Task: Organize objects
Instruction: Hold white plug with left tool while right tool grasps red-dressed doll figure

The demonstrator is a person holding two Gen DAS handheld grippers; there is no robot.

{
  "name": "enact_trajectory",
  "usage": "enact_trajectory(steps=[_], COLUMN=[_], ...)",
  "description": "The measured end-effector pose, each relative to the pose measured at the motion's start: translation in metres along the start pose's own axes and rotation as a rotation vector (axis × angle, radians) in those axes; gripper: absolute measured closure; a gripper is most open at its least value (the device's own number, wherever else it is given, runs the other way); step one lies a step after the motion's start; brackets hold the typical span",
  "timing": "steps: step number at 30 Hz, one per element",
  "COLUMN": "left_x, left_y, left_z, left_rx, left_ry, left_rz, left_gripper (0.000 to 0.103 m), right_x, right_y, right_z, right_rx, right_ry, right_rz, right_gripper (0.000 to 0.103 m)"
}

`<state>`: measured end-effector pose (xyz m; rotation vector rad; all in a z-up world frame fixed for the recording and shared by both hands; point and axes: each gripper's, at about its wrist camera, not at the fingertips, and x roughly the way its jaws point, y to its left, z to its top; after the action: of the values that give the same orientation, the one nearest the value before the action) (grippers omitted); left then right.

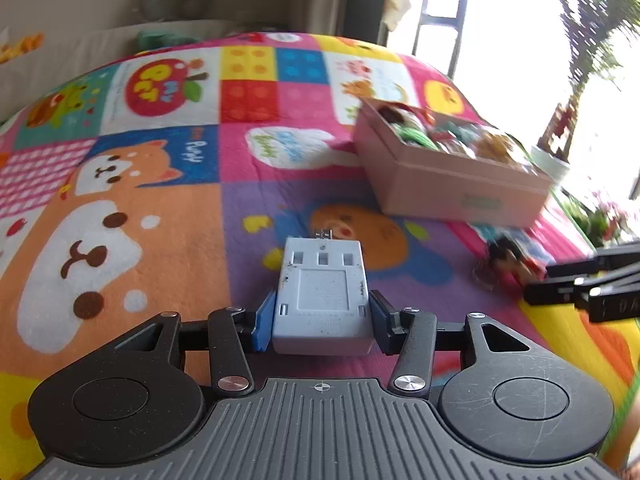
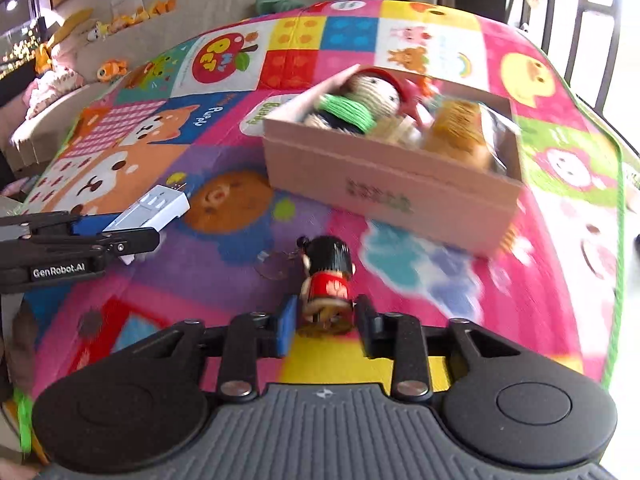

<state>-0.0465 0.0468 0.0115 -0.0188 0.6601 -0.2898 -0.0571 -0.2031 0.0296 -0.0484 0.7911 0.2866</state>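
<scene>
My left gripper holds a pale grey charger, its blue-padded fingers pressed to both sides. The charger's metal plug end points away from me, above a colourful cartoon blanket spread on a bed.

My right gripper sits around a small doll with black hair and a red dress, lying on the blanket with its head pointing away from me. The fingers stand at either side of the doll's base, very close to it; motion blur keeps me from telling whether they press on it. A wire key ring lies at the doll's left, by its head.

Ahead and to the right of the doll stands an open pink box, resting on the blanket. It is filled with yarn dolls, one with a green scarf, and an orange woolly toy.

In the right view, my left gripper and charger show at the left edge, well apart from the box.
</scene>
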Motion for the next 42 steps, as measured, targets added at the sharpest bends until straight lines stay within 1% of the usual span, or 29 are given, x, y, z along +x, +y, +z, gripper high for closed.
enact_trajectory(steps=[1,2,3,4,7,9,10,14,16,19,21,23,25,28,29,30,32,33,35,36,38,39,41,42], left_x=[-0.002,-0.003,-0.003,-0.003,-0.001,0.002,0.004,0.016,0.024,0.027,0.026,0.021,0.015,0.01,0.009,0.009,0.009,0.009,0.008,0.007,0.007,0.006,0.005,0.005], left_y=[-0.002,-0.003,-0.004,-0.006,-0.012,-0.013,-0.013,-0.019,-0.023,-0.029,-0.03,-0.031,-0.032,-0.031,-0.03,-0.029,-0.029,-0.03,-0.029,-0.029,-0.029,-0.029,-0.03,-0.03], left_z=[-0.001,-0.001,0.0,0.002,0.006,0.01,0.013,0.025,0.029,0.03,0.029,0.026,0.022,0.017,0.015,0.015,0.014,0.014,0.012,0.011,0.01,0.009,0.007,0.007], left_rx=[0.006,0.008,0.012,0.019,0.051,0.059,0.057,0.088,0.104,0.114,0.114,0.107,0.113,0.113,0.105,0.096,0.092,0.095,0.095,0.094,0.095,0.098,0.098,0.097], left_ry=[0.009,0.019,0.032,0.045,0.083,0.113,0.127,0.172,0.174,0.161,0.159,0.161,0.164,0.152,0.146,0.142,0.139,0.136,0.129,0.125,0.115,0.11,0.101,0.097], left_rz=[-0.002,-0.002,0.001,0.004,0.018,0.023,0.024,0.047,0.07,0.097,0.102,0.098,0.088,0.079,0.075,0.073,0.073,0.074,0.071,0.07,0.071,0.073,0.077,0.079], left_gripper=[0.05,0.05,0.05,0.05,0.05,0.049,0.049,0.048,0.048,0.047,0.049,0.05,0.05,0.05,0.05,0.05,0.05,0.05,0.049,0.049,0.05,0.049,0.05,0.05], right_x=[-0.002,-0.003,-0.002,0.001,0.012,0.011,0.01,0.009,0.009,0.005,0.004,0.005,0.004,0.006,0.01,0.016,0.028,0.03,0.029,0.026,0.017,0.012,-0.001,-0.009], right_y=[-0.005,-0.009,-0.013,-0.016,-0.021,-0.019,-0.019,-0.023,-0.023,-0.022,-0.02,-0.016,-0.01,-0.003,-0.003,-0.002,-0.001,-0.001,0.002,0.003,0.004,0.006,0.007,0.006], right_z=[-0.005,-0.009,-0.011,-0.013,-0.016,-0.016,-0.017,-0.018,-0.019,-0.022,-0.022,-0.02,-0.016,-0.005,0.0,0.003,0.01,0.011,0.012,0.012,0.011,0.01,0.007,0.005], right_rx=[0.014,0.026,0.039,0.052,0.101,0.084,0.082,0.098,0.1,0.099,0.091,0.059,0.001,-0.05,-0.056,-0.061,-0.058,-0.053,-0.067,-0.069,-0.071,-0.081,-0.099,-0.102], right_ry=[-0.028,-0.059,-0.081,-0.09,-0.095,-0.111,-0.118,-0.118,-0.117,-0.142,-0.152,-0.14,-0.144,-0.159,-0.149,-0.131,-0.072,-0.061,-0.054,-0.05,-0.059,-0.064,-0.07,-0.072], right_rz=[-0.013,-0.031,-0.054,-0.065,-0.06,-0.059,-0.056,-0.038,-0.035,-0.03,-0.024,-0.022,-0.01,-0.007,-0.005,0.0,0.015,0.021,0.022,0.029,0.042,0.046,0.06,0.074], right_gripper=[0.024,0.018,0.015,0.014,0.012,0.01,0.006,0.004,0.004,0.004,0.004,0.005,0.012,0.017,0.019,0.023,0.034,0.04,0.058,0.069,0.072,0.076,0.081,0.089])
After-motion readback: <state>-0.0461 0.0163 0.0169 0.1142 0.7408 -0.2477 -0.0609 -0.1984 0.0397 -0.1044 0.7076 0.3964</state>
